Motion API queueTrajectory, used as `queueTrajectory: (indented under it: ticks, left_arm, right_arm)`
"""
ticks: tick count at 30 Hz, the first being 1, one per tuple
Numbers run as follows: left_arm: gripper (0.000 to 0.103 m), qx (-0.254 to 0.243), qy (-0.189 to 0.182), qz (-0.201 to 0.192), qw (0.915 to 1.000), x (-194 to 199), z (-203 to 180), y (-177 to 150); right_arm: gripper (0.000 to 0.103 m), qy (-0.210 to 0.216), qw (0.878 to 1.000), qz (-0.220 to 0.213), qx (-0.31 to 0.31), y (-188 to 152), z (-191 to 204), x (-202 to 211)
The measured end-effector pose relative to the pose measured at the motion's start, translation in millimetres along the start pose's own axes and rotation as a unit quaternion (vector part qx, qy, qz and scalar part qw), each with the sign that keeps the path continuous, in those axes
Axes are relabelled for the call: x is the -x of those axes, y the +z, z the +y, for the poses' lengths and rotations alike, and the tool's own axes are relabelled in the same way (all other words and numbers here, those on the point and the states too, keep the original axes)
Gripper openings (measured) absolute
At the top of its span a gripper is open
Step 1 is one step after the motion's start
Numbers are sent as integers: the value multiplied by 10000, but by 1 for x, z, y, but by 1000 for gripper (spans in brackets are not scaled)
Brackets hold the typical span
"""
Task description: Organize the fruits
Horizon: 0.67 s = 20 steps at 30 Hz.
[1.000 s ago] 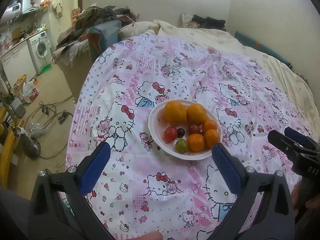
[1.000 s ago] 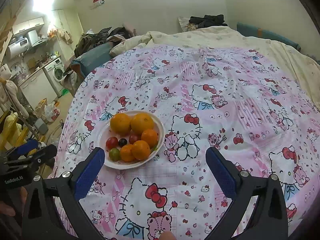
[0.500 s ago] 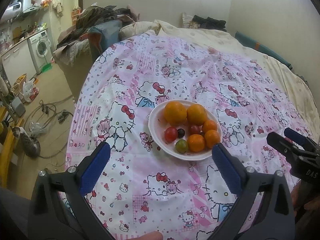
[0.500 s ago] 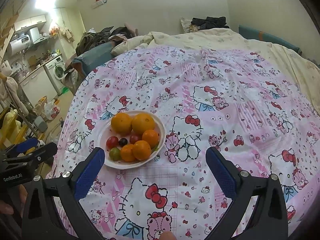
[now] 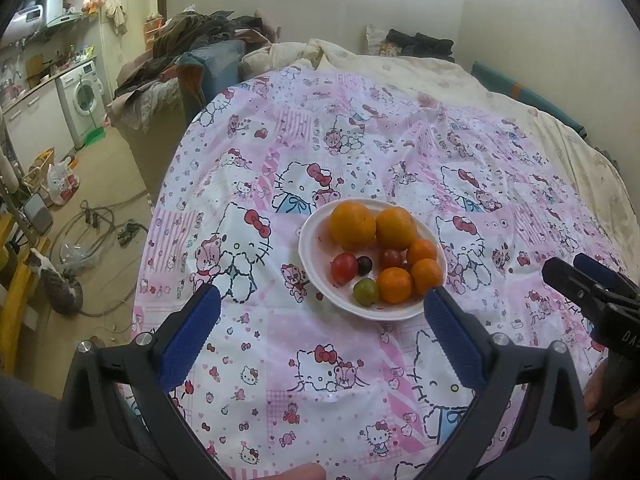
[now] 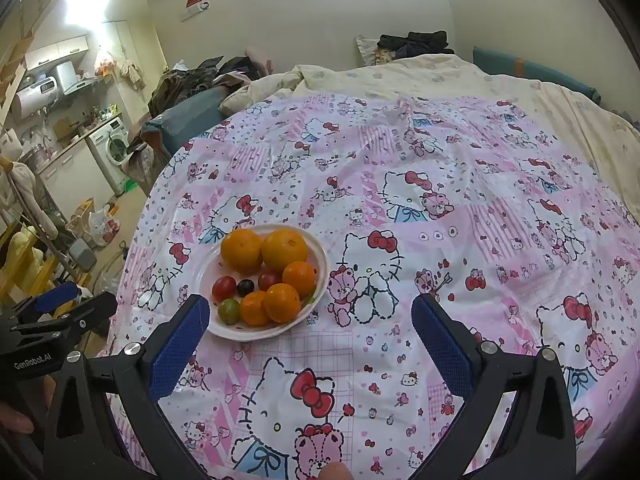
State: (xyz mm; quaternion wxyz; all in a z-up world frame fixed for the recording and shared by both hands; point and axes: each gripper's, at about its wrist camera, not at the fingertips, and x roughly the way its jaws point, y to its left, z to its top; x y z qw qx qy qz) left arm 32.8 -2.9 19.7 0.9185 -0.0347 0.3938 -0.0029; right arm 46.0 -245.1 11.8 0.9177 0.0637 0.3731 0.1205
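A white plate (image 5: 310, 248) (image 6: 320, 280) sits on a pink cartoon-print bed cover (image 5: 360, 152) (image 6: 460, 208). It holds two large oranges (image 5: 352, 226) (image 6: 284, 250), three small mandarins (image 5: 394, 285) (image 6: 281, 303), red cherry tomatoes (image 5: 344, 267) (image 6: 224, 288), a dark one (image 5: 364, 265) (image 6: 245, 287) and a green one (image 5: 365, 291) (image 6: 229, 311). My left gripper (image 5: 320, 308) is open and empty, above the cover just short of the plate. My right gripper (image 6: 310, 316) is open and empty, to the plate's right; it also shows at the edge of the left wrist view (image 5: 588, 284).
A cream quilt (image 6: 420, 72) covers the far bed. Piled clothes (image 5: 192, 40) lie on a sofa at the back left. The bed's left edge drops to a floor with cables (image 5: 96, 224), bags and a washing machine (image 5: 84, 96).
Both grippers have drifted slightly; the plate and the fruit have not moved.
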Motion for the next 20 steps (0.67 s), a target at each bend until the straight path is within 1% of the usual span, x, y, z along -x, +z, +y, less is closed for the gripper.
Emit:
queueTrajectory:
  ticks: [13, 20]
  left_arm:
    - [101, 6, -4, 10, 10000, -1, 1, 0]
    - [101, 90, -70, 65, 9999, -3, 2, -4]
  right_arm:
    - [103, -8, 10000, 3, -13, 0, 0, 1]
    - [103, 12, 10000, 14, -44, 0, 0, 1]
